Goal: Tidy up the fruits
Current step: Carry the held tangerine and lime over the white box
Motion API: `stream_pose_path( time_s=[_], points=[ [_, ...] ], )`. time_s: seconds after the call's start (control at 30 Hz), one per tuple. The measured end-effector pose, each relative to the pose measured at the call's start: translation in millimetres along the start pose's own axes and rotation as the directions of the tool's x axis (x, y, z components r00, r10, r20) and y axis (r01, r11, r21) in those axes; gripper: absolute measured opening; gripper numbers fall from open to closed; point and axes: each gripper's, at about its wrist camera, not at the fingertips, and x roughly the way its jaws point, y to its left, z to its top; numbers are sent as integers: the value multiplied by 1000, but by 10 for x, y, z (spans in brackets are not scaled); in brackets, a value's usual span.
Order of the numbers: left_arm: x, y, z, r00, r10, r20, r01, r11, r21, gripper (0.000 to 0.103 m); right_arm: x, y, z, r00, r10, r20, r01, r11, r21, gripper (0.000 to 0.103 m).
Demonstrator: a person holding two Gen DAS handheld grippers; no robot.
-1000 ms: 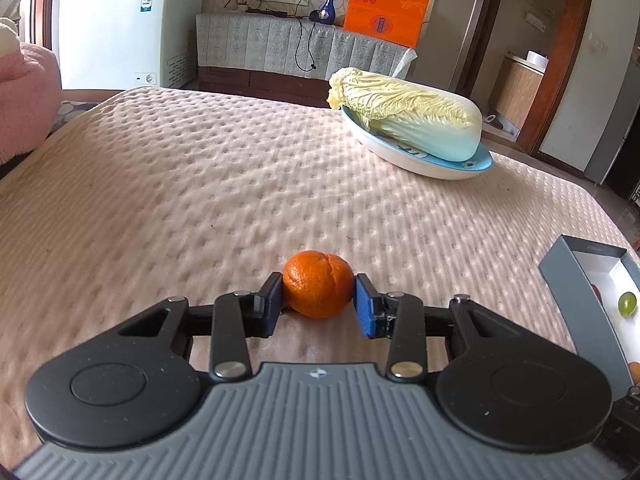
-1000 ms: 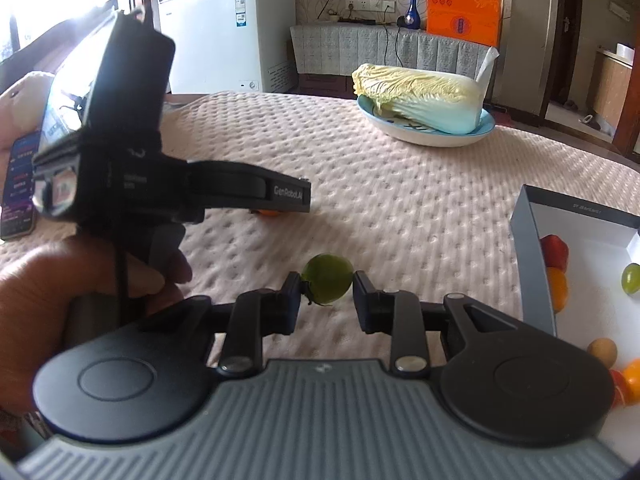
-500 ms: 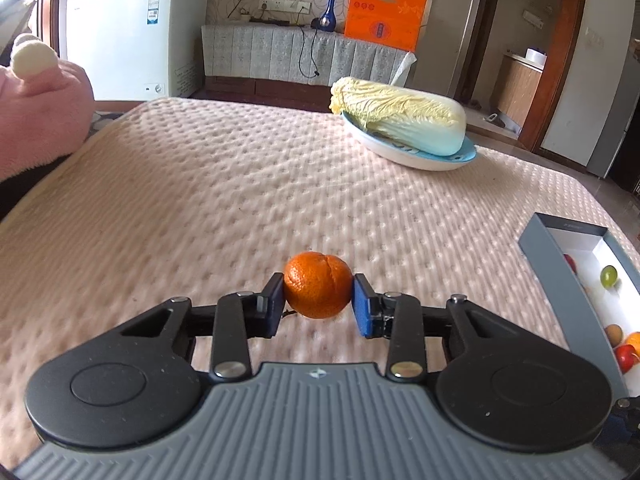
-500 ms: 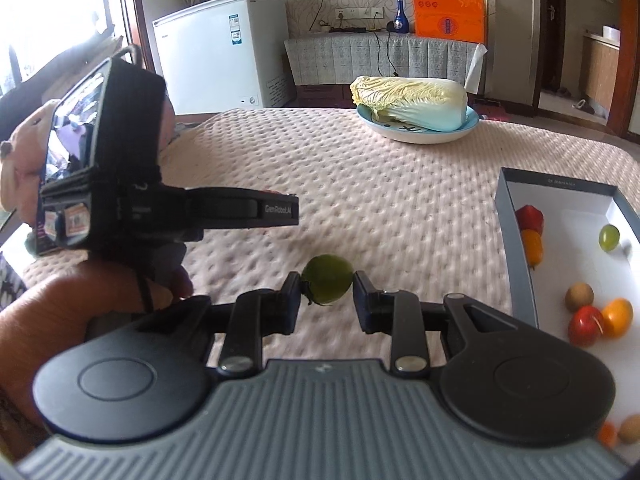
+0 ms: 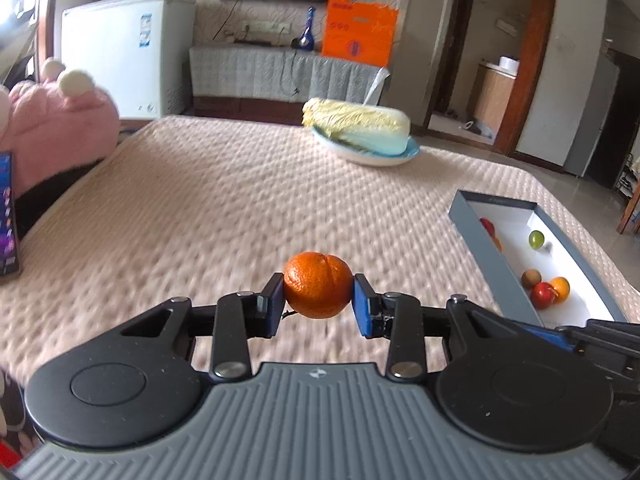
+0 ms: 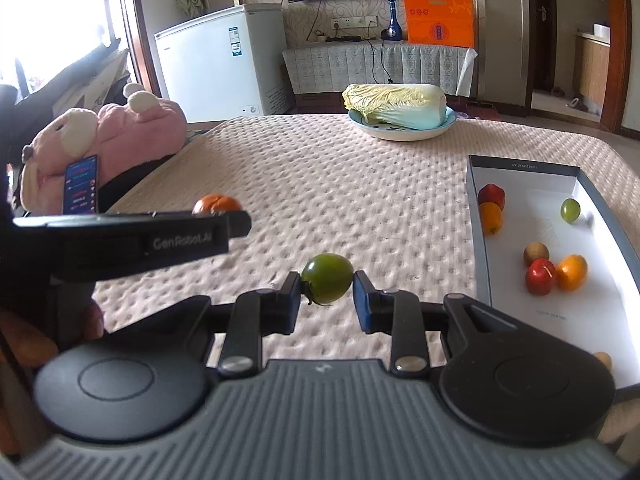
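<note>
Meanwhile the left gripper (image 5: 319, 298) clamps a mandarin (image 5: 318, 285) and the right gripper (image 6: 327, 295) pinches a green tomato (image 6: 327, 278), both held above the bedspread (image 6: 360, 200). Near its right edge lies an open box (image 6: 524, 168) (several small fruits inside).

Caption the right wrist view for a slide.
Right gripper carries a green tomato beside the fruit box; left gripper alongside holds an orange.

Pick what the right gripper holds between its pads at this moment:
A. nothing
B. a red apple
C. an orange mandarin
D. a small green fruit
D: the right gripper is clamped on a small green fruit, while the orange mandarin sits in the left gripper.
</note>
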Motion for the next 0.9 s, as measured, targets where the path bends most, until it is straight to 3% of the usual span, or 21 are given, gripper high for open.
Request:
stream_pose_path(
  time_s=[0.33, 0.53, 0.9],
  points=[
    [268, -143, 35, 997, 70, -27, -70, 998, 8, 41, -128, -202, -61, 1000, -4, 15, 4, 1000, 1, 31],
    [334, -361, 38, 998, 54, -14, -53, 996, 70, 41, -185, -330, -78, 1000, 2, 16, -2, 1000, 17, 31],
    [399, -590, 62, 1000, -6, -8, 6, 999, 52, 41, -278, -449, -108, 1000, 9, 17, -9, 1000, 19, 31]
  ],
)
